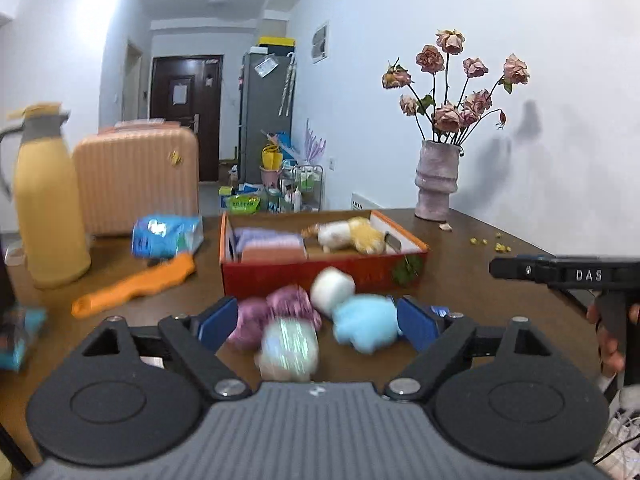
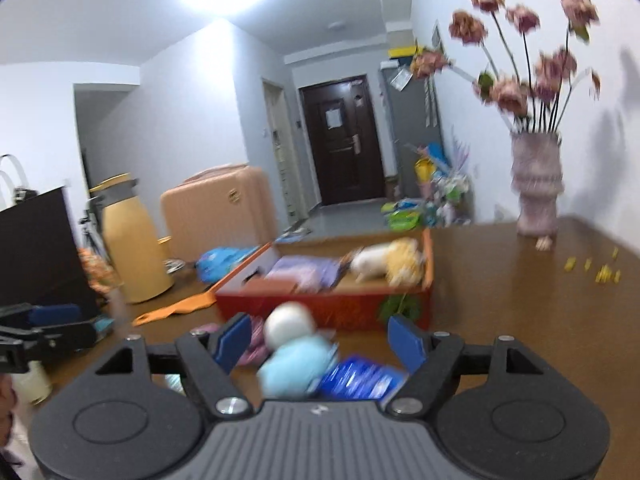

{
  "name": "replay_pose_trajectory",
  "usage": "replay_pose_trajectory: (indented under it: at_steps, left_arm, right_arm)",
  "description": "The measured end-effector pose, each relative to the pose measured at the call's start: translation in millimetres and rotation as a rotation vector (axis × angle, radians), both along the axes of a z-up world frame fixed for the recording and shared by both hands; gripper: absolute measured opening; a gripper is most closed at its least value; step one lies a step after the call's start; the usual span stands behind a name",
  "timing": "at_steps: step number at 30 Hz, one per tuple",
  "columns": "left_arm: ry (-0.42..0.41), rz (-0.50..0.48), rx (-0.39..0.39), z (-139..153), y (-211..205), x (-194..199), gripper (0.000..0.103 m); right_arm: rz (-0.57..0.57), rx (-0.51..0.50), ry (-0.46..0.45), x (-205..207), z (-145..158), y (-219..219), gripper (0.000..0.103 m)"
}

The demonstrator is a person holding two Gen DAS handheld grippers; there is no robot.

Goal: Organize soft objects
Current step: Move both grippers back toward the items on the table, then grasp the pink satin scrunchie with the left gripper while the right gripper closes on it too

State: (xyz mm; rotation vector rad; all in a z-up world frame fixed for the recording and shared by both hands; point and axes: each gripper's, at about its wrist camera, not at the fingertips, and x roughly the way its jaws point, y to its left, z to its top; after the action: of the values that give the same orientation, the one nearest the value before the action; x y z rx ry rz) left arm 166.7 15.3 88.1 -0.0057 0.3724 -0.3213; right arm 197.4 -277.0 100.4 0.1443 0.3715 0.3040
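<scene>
Blue plush point(image 1: 366, 322) lies on the tabletop point(image 1: 500, 292) before the red box point(image 1: 320, 276), at one o'clock between the released left hand-held gripper point(image 1: 316, 322) fingers. Right hand-held gripper point(image 2: 322, 344), also spread, has it at eleven o'clock, apparently nearer.
</scene>
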Motion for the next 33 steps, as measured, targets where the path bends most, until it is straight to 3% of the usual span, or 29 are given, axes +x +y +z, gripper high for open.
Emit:
replay_pose_trajectory:
  at_steps: [6,11,18,23,27,30,33]
  left_arm:
    - [0.081,0.046,-0.019,-35.0,11.2,-34.5,0.089]
    - [0.084,0.086,0.0,-38.3,13.4,-24.6,0.089]
    - [0.118,0.127,-0.076,-45.1,25.3,19.4,0.089]
    - [0.206,0.182,-0.226,-48.5,52.4,85.9,0.086]
    - [0.23,0.173,-0.252,-51.7,54.6,135.4,0.084]
    - [0.273,0.179,-0.243,-63.4,52.3,168.1,0.075]
    - [0.331,0.17,-0.245,-81.2,55.0,189.6,0.056]
  right_arm:
    - [0.029,0.079,0.076,-61.0,-47.1,0.8,0.079]
    - [-0.019,0.045,0.101,-60.0,-56.0,2.4,0.079]
    - [-0.01,0.055,0.098,-43.0,-57.3,11.1,0.078]
    - [0.047,0.026,0.1,-0.2,-52.6,37.4,0.068]
    - [0.076,0.035,0.105,60.5,-48.4,70.6,0.058]
    - [0.085,0.02,0.136,115.6,-53.7,102.9,0.05]
    - [0.08,-0.027,0.18,156.0,-66.7,133.7,0.041]
